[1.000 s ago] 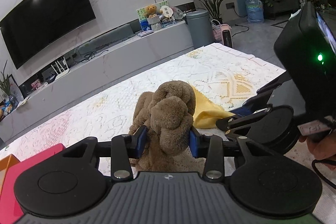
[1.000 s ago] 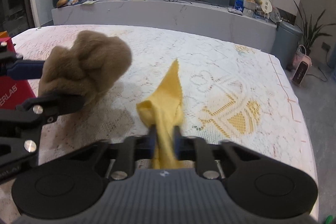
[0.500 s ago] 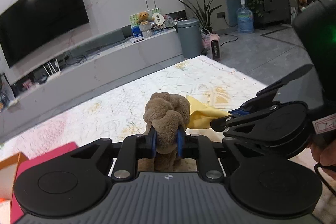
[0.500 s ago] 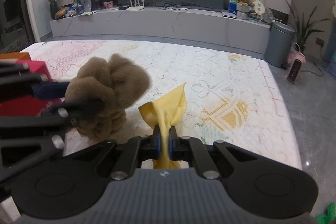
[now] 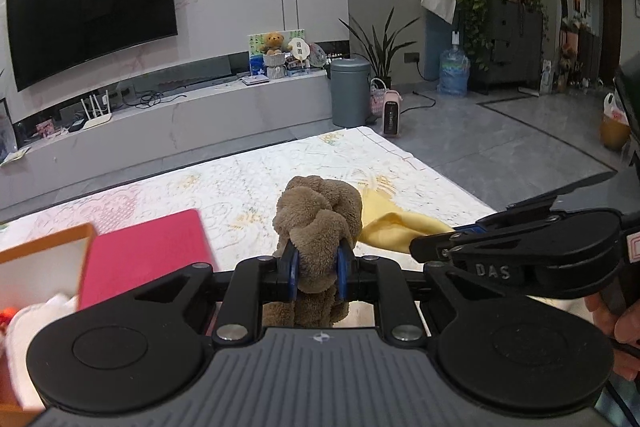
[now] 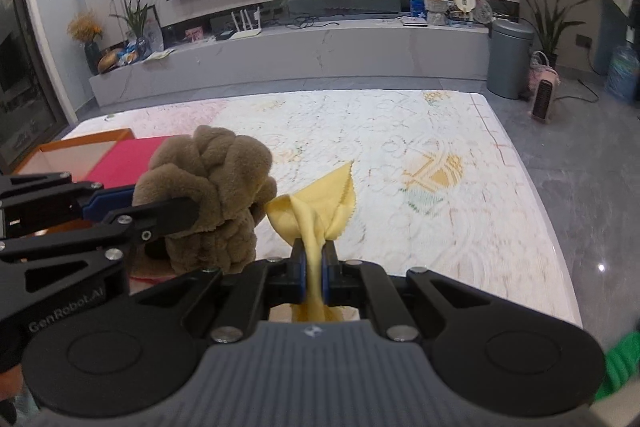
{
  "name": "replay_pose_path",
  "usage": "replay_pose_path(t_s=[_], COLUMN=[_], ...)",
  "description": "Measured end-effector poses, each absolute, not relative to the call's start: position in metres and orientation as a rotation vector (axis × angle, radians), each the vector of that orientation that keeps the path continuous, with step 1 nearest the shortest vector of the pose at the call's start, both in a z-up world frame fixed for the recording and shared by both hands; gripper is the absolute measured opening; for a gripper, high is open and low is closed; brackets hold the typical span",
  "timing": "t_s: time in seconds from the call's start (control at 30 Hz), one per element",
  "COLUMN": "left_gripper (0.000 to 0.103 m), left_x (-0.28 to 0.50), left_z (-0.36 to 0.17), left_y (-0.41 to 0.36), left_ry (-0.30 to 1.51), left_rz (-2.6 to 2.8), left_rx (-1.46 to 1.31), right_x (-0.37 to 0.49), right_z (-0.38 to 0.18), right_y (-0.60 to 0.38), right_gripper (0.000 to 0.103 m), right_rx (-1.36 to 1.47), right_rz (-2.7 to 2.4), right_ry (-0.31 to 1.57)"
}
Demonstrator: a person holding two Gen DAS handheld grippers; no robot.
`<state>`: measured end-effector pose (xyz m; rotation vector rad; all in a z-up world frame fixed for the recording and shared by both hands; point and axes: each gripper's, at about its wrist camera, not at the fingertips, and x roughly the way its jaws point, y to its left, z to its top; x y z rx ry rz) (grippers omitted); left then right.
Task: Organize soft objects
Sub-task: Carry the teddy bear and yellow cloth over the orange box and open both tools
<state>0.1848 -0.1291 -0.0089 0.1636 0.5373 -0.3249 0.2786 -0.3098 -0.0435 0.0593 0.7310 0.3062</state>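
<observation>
My left gripper (image 5: 314, 273) is shut on a bunched brown fleece cloth (image 5: 320, 217) and holds it above the table. The same brown cloth (image 6: 212, 195) shows at the left of the right wrist view, pinched by the left gripper (image 6: 160, 211). My right gripper (image 6: 314, 273) is shut on a thin yellow cloth (image 6: 320, 203), lifted off the table. The yellow cloth (image 5: 396, 223) and the right gripper (image 5: 452, 241) show at the right of the left wrist view, close beside the brown cloth.
A table with a white patterned cloth (image 6: 400, 155) lies below. A pink box (image 5: 144, 259) and an orange-rimmed open box (image 5: 44, 267) holding white items stand at the left. The table's right edge (image 6: 520, 167) drops to grey floor.
Both grippers have risen with their cloths and swung left; the pink and orange boxes have come closer into view. The left jaws closed tighter on the brown cloth.
</observation>
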Motion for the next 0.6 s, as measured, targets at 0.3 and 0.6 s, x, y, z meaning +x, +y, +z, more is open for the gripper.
replay_pose_path(t_s=[0.3, 0.6], left_gripper=[0.020, 0.020], left_x=[0.137, 0.115], left_z=[0.018, 0.040], left_y=[-0.082, -0.016], left_ry=[0.477, 0.404], left_rz=[-0.267, -0.132], left_rx=[0.090, 0.008], right_x=[0.213, 0.190], right_z=[-0.007, 0.020], right_y=[-0.278, -0.206], right_gripper=[0.004, 0.005], right_rx=[0.129, 0.090], right_rz=[0.326, 0.451], right_ry=[0.658, 0.608])
